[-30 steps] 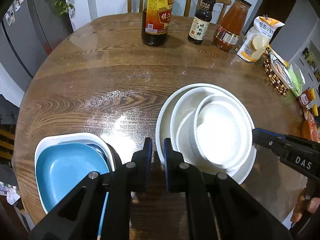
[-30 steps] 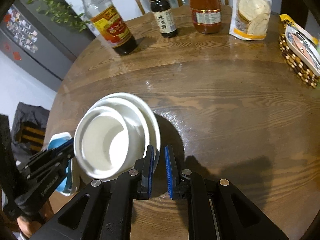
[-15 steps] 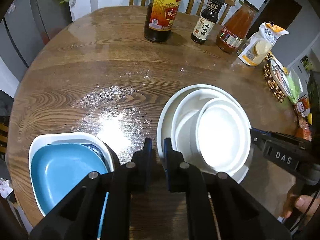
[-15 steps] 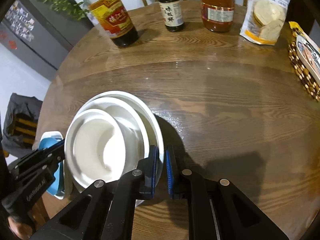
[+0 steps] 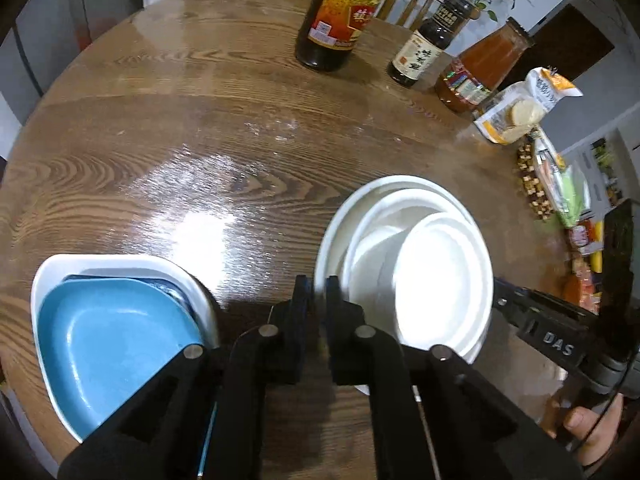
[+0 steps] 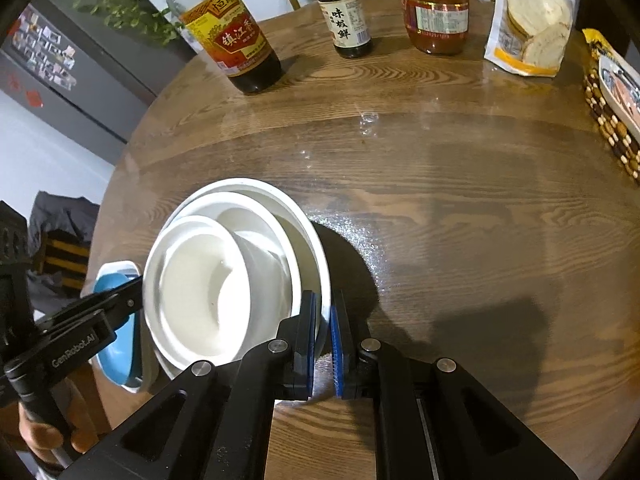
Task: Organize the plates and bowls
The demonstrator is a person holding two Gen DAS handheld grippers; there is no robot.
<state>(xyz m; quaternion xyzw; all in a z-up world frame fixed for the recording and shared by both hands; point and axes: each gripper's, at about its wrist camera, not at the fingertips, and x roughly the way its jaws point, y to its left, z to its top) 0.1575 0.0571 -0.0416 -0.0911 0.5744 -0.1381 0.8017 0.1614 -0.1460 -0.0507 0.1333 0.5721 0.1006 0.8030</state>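
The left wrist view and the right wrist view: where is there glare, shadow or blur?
Left wrist view: strong glare on the table and on the inside of the top white bowl, right edge slightly blurred. Right wrist view: dark shadow on the wood right of the white stack, no strong glare, fisheye bending at the edges.

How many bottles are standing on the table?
3, in a row along the far edge: the big vinegar bottle leftmost, the small dark soy bottle in the middle, and the red sauce bottle rightmost, beside a snack bag.
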